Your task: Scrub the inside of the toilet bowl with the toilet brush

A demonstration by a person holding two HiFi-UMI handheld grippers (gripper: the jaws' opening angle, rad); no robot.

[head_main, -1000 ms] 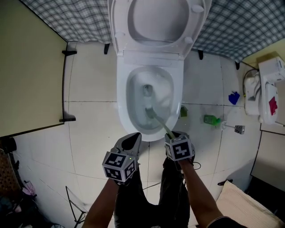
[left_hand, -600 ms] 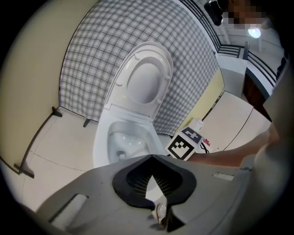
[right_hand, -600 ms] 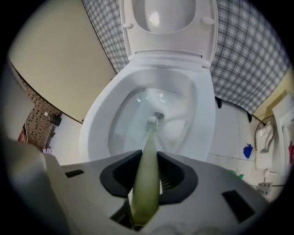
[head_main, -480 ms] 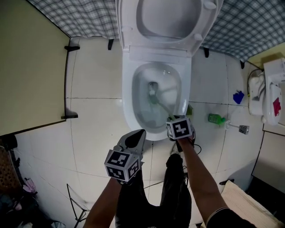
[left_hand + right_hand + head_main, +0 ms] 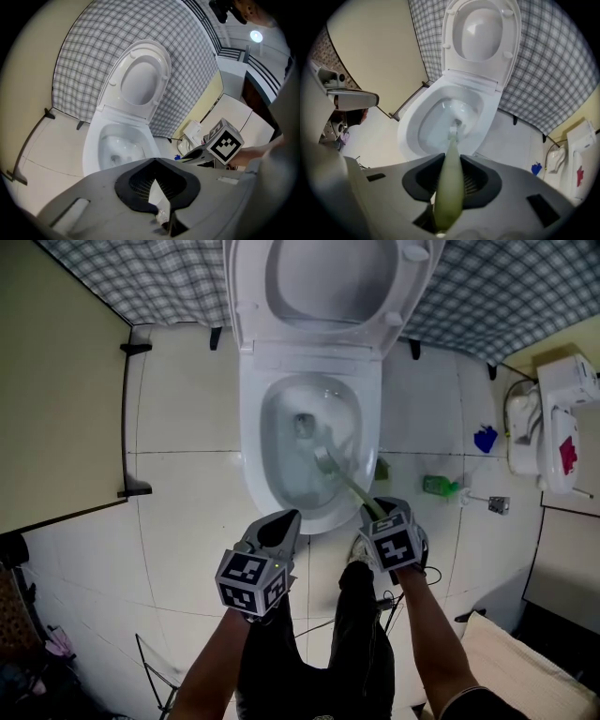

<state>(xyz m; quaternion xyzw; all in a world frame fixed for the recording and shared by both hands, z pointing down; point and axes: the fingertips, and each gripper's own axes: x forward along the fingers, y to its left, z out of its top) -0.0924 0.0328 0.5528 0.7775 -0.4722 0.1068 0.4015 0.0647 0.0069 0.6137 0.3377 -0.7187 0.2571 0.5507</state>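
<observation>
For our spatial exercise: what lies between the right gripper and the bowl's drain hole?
The toilet brush, clamped in the right gripper; seen in head view.

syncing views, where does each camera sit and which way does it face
Head view: on the head, steeply down at toilet bowl; forearms, left tool, right tool show.
Left gripper view: on left tool, toward bowl; own shut jaws show.
Right gripper view: on right tool, into bowl; jaws clamp toilet brush.
All share the bowl.
</observation>
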